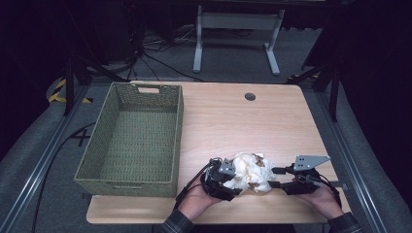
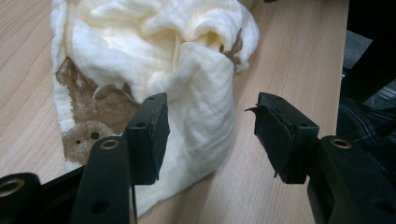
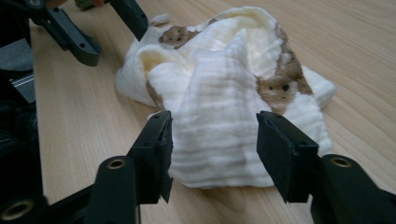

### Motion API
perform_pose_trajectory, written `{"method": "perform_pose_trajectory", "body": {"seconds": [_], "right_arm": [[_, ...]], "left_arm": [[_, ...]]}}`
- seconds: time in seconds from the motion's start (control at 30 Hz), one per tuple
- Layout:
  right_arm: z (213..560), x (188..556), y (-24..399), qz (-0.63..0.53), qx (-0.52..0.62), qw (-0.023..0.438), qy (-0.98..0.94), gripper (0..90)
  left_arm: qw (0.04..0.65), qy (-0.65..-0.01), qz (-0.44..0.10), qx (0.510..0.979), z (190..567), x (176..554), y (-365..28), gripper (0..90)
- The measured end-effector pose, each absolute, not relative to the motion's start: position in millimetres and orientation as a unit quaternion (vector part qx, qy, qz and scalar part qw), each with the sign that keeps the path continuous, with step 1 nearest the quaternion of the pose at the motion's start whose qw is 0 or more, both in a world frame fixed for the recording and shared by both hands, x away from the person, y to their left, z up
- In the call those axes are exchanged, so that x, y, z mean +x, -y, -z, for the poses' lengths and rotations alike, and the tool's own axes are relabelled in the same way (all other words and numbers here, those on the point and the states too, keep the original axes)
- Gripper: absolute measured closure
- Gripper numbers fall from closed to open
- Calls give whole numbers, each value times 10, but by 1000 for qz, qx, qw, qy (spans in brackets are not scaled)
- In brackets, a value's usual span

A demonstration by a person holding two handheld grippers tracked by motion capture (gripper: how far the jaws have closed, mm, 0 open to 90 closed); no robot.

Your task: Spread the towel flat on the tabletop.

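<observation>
A crumpled cream cloth [image 1: 250, 172] with brown bear prints lies bunched near the table's front edge, between both hands. My left gripper [image 1: 235, 180] reaches it from the left. In the left gripper view [image 2: 210, 135] one pad touches the cloth [image 2: 177, 60], and bare wood shows before the other pad. My right gripper [image 1: 273, 177] comes from the right. In the right gripper view [image 3: 214, 144] a bunched fold of the cloth [image 3: 224, 107] spans the gap, both pads against it. The left gripper [image 3: 107, 28] shows beyond the cloth there.
A green woven basket [image 1: 179, 141] stands empty on the left half of the wooden table [image 1: 233, 116], its right wall close to my left hand. A round cable hole [image 1: 250, 96] sits at the back. The table's front edge runs just below the hands.
</observation>
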State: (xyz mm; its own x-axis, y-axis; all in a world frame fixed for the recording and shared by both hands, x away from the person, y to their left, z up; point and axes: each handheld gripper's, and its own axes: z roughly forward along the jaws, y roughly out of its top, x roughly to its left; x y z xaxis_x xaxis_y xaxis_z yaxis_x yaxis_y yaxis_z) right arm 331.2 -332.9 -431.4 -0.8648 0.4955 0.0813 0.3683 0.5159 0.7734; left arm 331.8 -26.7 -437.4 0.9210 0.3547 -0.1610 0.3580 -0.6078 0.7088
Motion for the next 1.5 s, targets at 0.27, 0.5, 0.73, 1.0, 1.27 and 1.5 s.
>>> {"method": "perform_pose_trajectory", "body": {"seconds": [0.27,0.5,0.73,1.0,1.27,1.5], "right_arm": [[4333,3296,3225,-422,236,60,-873,570],[4384,3326,3154,-408,235,55,-880,741],[4404,3345,3153,-401,238,40,-884,890],[4346,3362,3208,-411,246,30,-877,897],[4256,3409,3390,-414,265,42,-870,899],[4187,3453,3635,-418,293,62,-858,899]], "left_arm": [[373,-201,-5,906,4474,3293,366,479],[362,-197,-23,911,4496,3282,393,684],[364,-213,-3,907,4482,3330,373,875],[390,-228,-6,892,4361,3369,276,878],[407,-263,-13,875,4266,3447,149,880],[413,-271,-25,869,4245,3511,83,880]]}}
